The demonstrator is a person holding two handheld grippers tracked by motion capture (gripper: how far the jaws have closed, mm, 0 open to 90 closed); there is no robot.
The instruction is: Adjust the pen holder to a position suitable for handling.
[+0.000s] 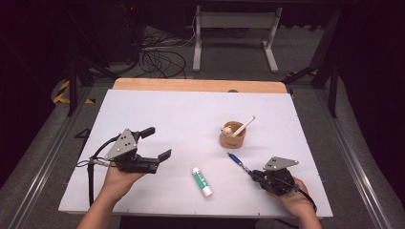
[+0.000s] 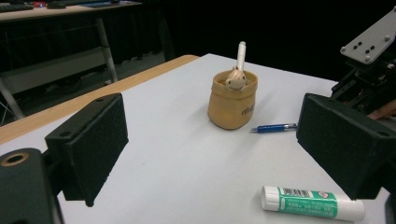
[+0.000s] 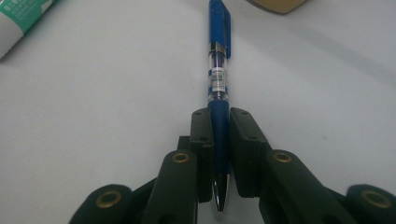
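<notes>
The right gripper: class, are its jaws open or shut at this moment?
Shut. In the right gripper view the right gripper has both black jaws pressed against the grip end of the blue pen, which lies between them.

White table, wooden far edge; on it tan cup, blue pen, glue stick.

Glossy plastic blue pen, matt white tabletop

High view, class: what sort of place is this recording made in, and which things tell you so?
Probably a lab or workshop set up for recording. A white table stands on grey carpet, loose cables trail on the floor behind it, and another desk frame stands in a dark room.
</notes>
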